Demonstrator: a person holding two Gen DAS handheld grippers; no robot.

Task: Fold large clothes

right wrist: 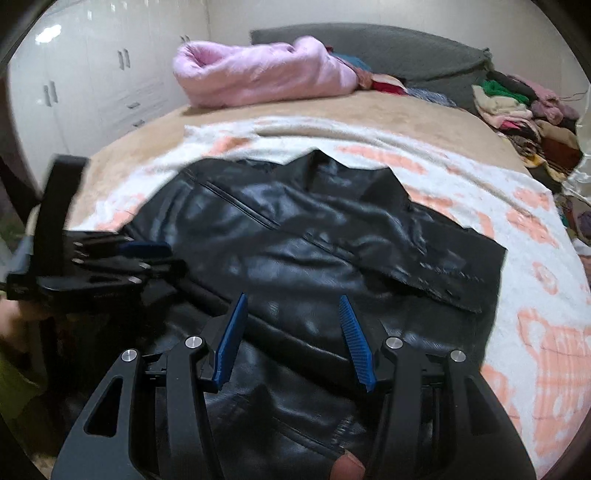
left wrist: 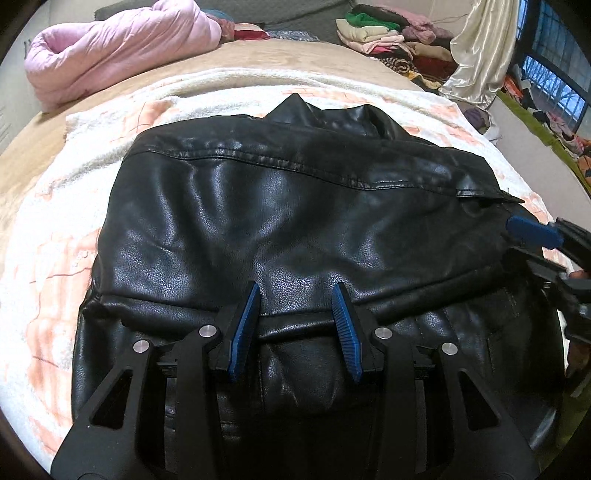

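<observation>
The black leather jacket [left wrist: 295, 221] lies spread back-side up on a white towel with orange pattern [left wrist: 48, 280], which covers the tan bed surface [left wrist: 258, 55]. The collar points toward the far side of the bed. The left gripper [left wrist: 295, 299] is positioned above the jacket's lower hem fold, its 2 blue-padded jaws spread apart and gripping nothing. The right gripper [right wrist: 293, 306] is positioned above the near part of the jacket, jaws likewise spread and empty; this view is motion-blurred. In the right wrist view the left gripper appears at the jacket's left edge. A pink quilt [left wrist: 110, 48] lies at the far end of the bed, and a pile of folded clothes [left wrist: 391, 33] lies at the far right.
</observation>
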